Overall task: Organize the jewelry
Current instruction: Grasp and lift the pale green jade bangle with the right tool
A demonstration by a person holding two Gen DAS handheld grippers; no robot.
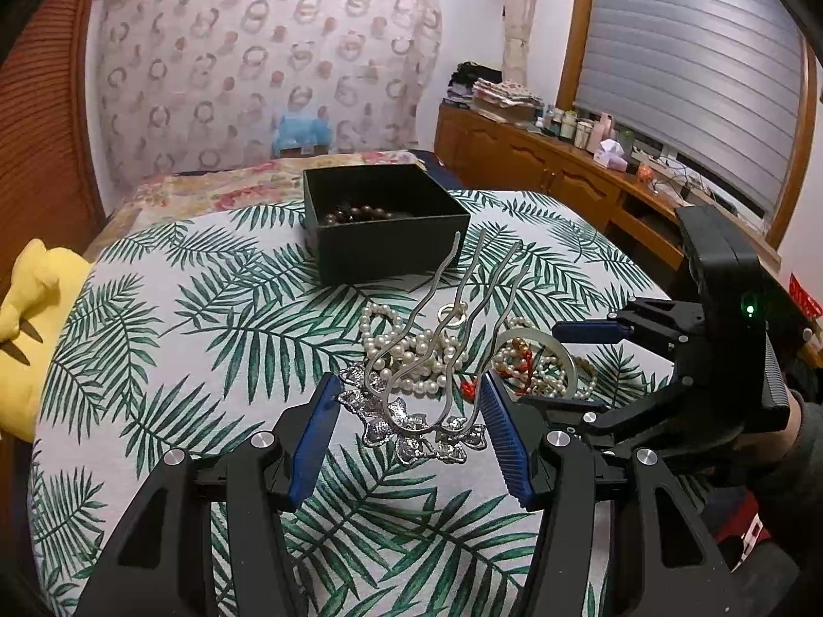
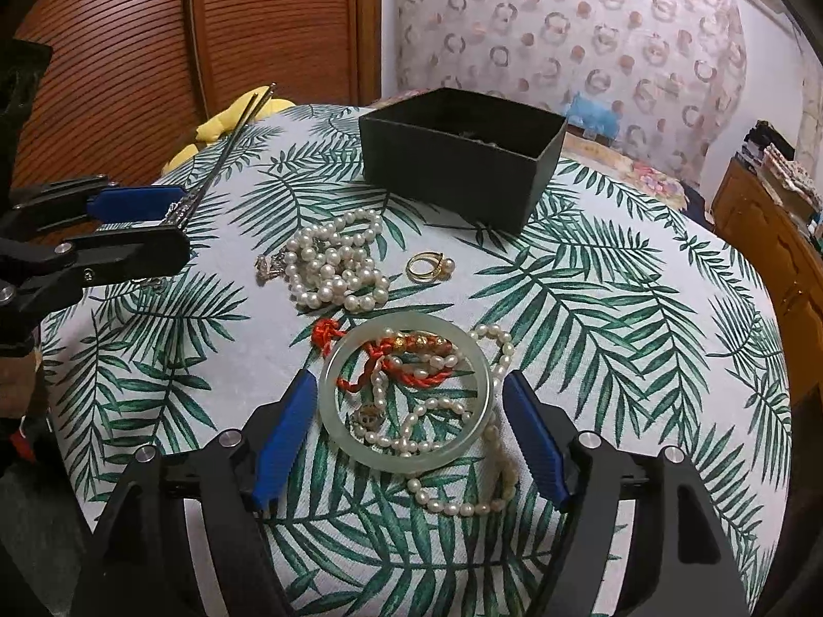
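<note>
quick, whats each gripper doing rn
left gripper: closed on the silver hair comb, lifted.
right gripper: open, fingers either side of the jade bangle, not gripping.

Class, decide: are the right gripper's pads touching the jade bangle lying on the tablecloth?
Apart. The right wrist view shows the right gripper open, with leaf-print cloth visible between each pad and the jade bangle.

A lived-in bedroom at home: a floral bedspread beyond the leaf-print tablecloth, a louvred wardrobe door, a patterned curtain, and toiletry bottles on a wooden sideboard.
</note>
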